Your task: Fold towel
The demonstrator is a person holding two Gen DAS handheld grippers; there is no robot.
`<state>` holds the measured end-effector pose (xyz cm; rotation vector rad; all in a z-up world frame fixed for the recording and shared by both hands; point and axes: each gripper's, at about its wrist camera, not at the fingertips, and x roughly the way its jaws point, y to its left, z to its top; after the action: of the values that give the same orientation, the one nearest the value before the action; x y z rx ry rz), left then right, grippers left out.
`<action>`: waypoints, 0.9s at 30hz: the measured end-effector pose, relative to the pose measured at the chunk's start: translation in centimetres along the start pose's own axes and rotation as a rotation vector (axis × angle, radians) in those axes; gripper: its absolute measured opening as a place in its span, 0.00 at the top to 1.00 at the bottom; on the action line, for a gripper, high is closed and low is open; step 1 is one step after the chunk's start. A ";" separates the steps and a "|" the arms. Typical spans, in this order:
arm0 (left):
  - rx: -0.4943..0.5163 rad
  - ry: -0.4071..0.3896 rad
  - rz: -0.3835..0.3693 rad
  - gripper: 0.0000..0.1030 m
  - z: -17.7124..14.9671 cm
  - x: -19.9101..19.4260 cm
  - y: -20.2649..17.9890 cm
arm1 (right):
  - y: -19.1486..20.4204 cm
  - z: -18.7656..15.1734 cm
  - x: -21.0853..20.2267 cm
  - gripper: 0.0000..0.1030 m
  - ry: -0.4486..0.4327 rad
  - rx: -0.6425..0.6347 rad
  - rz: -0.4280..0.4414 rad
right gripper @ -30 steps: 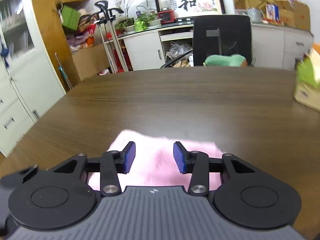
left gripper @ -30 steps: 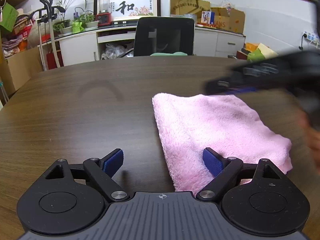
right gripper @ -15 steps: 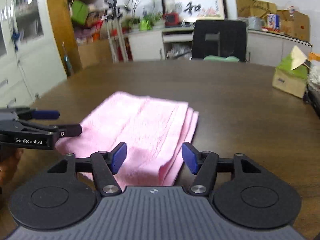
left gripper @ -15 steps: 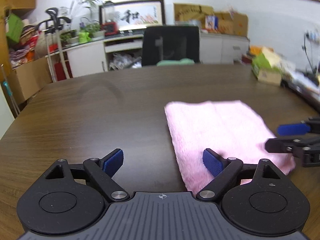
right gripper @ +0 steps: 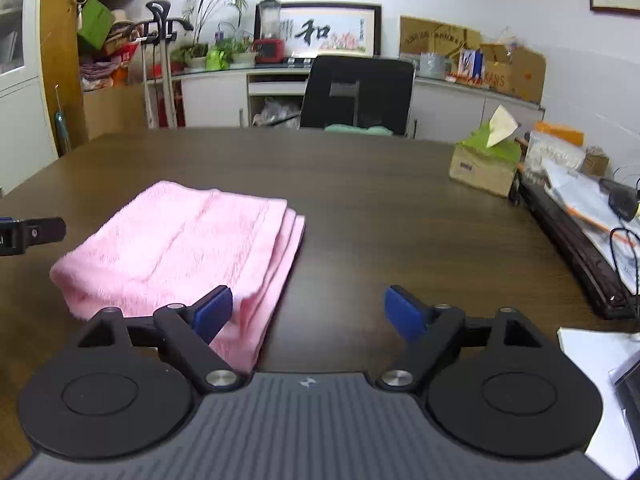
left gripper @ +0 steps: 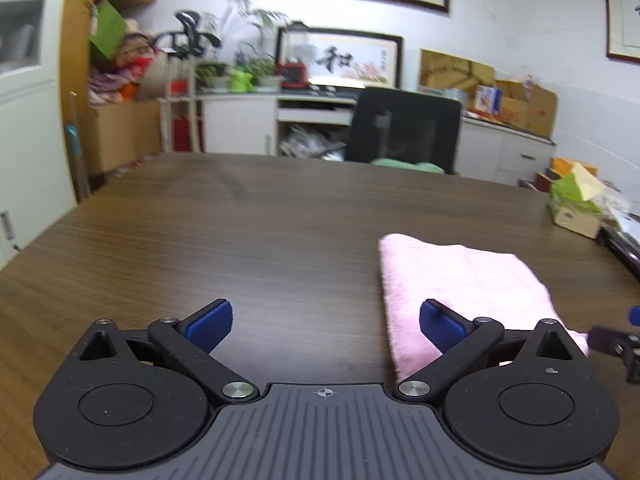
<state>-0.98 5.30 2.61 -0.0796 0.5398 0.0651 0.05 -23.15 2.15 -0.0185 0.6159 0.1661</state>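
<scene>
One pink towel [right gripper: 180, 248], folded in layers, flat on dark wood table [left gripper: 240, 240]. Sits ahead-right of left gripper [left gripper: 325, 326], ahead-left of right gripper [right gripper: 308, 312]; stacked edges face right. Both grippers spread wide, holding nothing. Bare tabletop beyond the towel. One tissue box [right gripper: 484, 160] far right, one black chair [right gripper: 356, 94] behind table. Cluttered office.

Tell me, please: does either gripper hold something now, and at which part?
Nothing is held. The left gripper and right gripper are both open, and the folded pink fluffy towel lies free on the dark wooden table.
</scene>
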 end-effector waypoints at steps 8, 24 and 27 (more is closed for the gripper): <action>-0.024 0.120 -0.020 0.00 -1.7 0.2 1.0 | -0.9 -1.3 -0.3 0.13 0.073 0.038 0.075; 0.155 0.125 -0.001 0.00 -0.3 3.1 -3.0 | 3.5 0.0 4.1 0.11 0.089 -0.135 -0.032; 0.141 0.144 0.011 0.00 0.7 4.5 -3.0 | 3.3 1.1 5.6 0.11 0.098 -0.113 -0.041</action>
<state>3.53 2.52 1.06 0.0564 0.6872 0.0326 4.65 -18.96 -0.13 -0.1490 0.7027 0.1603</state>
